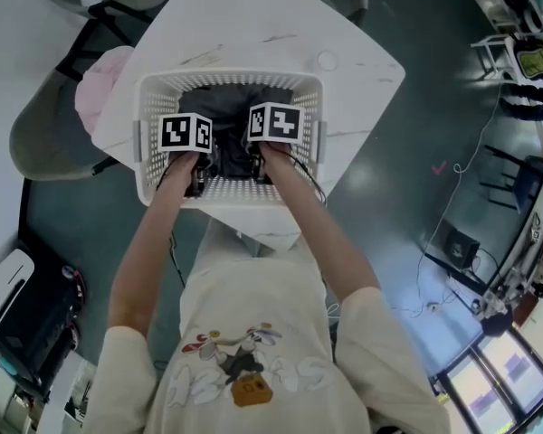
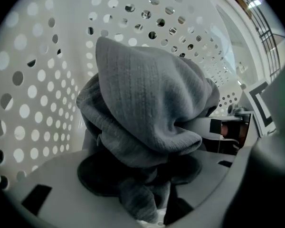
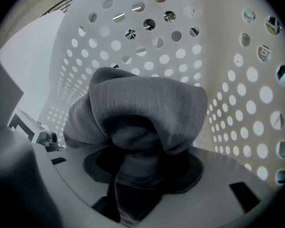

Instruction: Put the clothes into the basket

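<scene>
From above we see the basket (image 1: pixel 235 191) on the tabletop (image 1: pixel 253 16); close in, the left gripper (image 2: pixel 147 194) and right gripper (image 3: pixel 135 189) stand parted, slack around cloth (image 2: pixel 147 94).

Setting: probably a lab or recording room; the far edge is small and dim. Evidence: lit screens (image 1: pixel 498 378) and equipment stands (image 1: pixel 511 274) well right of the right gripper (image 1: pixel 264 150); loose cables (image 1: pixel 454 188) across the dark floor (image 1: pixel 389 197); grey chair (image 1: pixel 45 134) well left of it.

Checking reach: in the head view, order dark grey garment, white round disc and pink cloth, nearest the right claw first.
1. Dark grey knit garment: between the right claw's jaws.
2. White round disc: on the table, beyond the white perforated basket.
3. Pink cloth: left, past the table's edge.
</scene>
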The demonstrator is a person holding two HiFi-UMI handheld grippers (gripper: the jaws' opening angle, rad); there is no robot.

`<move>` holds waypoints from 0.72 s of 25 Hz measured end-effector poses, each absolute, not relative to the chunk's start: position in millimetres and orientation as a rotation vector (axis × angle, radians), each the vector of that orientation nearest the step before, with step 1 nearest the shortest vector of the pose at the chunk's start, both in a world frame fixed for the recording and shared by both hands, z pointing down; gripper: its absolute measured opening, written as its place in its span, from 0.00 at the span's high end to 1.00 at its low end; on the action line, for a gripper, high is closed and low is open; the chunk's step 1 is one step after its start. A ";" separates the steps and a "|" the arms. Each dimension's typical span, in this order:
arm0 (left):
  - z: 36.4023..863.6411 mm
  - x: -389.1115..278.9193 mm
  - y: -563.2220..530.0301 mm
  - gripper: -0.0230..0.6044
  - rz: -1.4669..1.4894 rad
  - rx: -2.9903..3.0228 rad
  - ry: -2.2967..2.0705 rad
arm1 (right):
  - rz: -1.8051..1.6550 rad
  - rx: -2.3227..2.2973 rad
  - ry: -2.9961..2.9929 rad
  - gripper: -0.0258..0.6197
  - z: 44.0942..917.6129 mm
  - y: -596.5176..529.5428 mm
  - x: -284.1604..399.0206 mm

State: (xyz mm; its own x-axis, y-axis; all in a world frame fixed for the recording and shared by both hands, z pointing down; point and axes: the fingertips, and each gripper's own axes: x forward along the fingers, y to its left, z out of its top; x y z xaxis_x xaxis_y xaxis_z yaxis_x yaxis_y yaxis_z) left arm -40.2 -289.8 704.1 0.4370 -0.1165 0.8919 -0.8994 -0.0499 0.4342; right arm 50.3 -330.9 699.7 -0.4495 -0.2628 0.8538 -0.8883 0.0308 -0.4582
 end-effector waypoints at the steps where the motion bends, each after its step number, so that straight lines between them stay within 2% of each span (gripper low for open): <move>1: 707.8 -39.8 -288.3 0.58 0.821 1.485 -0.941 | 1.438 1.166 -1.746 0.63 702.7 -331.1 51.5; 5: 722.4 -39.6 -282.9 0.55 0.820 1.436 -0.919 | 1.440 1.157 -1.717 0.62 713.4 -329.8 53.8; 18: 733.5 -36.4 -286.0 0.55 0.823 1.380 -1.000 | 1.383 1.193 -1.716 0.61 719.7 -334.0 57.1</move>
State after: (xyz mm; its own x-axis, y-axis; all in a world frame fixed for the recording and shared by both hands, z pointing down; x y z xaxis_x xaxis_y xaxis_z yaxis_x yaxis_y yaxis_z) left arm -36.4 -286.0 733.5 0.3836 -0.0951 0.9186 -0.9196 0.0514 0.3894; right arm 57.1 -334.0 719.7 -0.3956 -0.2608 0.8806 -0.9159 0.0416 -0.3991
